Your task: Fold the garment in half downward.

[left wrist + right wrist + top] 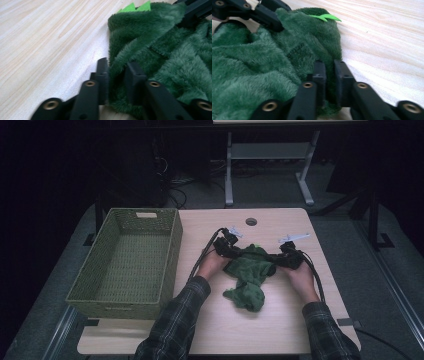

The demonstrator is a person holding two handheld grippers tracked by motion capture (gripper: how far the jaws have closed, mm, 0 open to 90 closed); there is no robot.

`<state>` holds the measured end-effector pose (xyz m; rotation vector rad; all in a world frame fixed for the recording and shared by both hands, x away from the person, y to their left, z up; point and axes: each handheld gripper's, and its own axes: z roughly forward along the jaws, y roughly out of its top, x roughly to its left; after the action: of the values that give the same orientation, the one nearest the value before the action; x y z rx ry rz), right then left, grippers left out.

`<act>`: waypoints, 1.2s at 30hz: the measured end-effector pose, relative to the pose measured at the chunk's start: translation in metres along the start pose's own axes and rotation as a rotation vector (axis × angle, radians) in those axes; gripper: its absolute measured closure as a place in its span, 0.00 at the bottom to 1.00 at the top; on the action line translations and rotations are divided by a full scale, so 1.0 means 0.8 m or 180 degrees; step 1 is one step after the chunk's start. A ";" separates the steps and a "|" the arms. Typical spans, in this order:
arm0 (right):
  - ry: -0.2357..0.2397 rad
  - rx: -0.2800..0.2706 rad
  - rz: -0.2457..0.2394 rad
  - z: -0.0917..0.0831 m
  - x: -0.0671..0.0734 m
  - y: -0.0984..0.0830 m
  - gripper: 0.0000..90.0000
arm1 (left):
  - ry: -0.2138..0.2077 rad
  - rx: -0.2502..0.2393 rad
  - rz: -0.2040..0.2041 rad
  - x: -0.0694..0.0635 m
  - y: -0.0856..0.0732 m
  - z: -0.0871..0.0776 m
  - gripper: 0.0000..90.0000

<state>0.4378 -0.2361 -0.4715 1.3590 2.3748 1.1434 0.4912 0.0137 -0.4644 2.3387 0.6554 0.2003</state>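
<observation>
Low over the pale wood-grain table [280,320], both forearms in plaid sleeves, reaching forward and angled inward. Left gripper [117,72] clenched on a fold at one edge of the green plush cloth [248,276]; right gripper [330,72] clenched on the opposite edge. No earlier picture to compare. Cloth at mid-table between the hands, crumpled, thick and furry, with bright green felt spikes [325,17] along one fold. Well to the left, a rectangular woven green basket [127,262].

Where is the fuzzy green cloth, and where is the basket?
fuzzy green cloth [248,270], high view, on its bunched middle.
basket [172,251], high view, on its right woven wall.
</observation>
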 end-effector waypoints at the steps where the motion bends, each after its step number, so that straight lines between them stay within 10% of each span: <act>1: -0.0006 0.0002 0.0008 -0.001 0.001 0.000 0.94 | -0.0007 0.0010 0.0000 -0.001 0.000 0.000 0.86; 36: 0.0143 -0.0470 -0.0353 -0.079 0.055 0.024 0.97 | -0.0049 -0.0534 0.0063 -0.049 0.019 -0.099 0.87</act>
<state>0.3949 -0.2290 -0.4055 1.1516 2.3115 1.3013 0.4389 0.0301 -0.3938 2.1844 0.5853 0.2368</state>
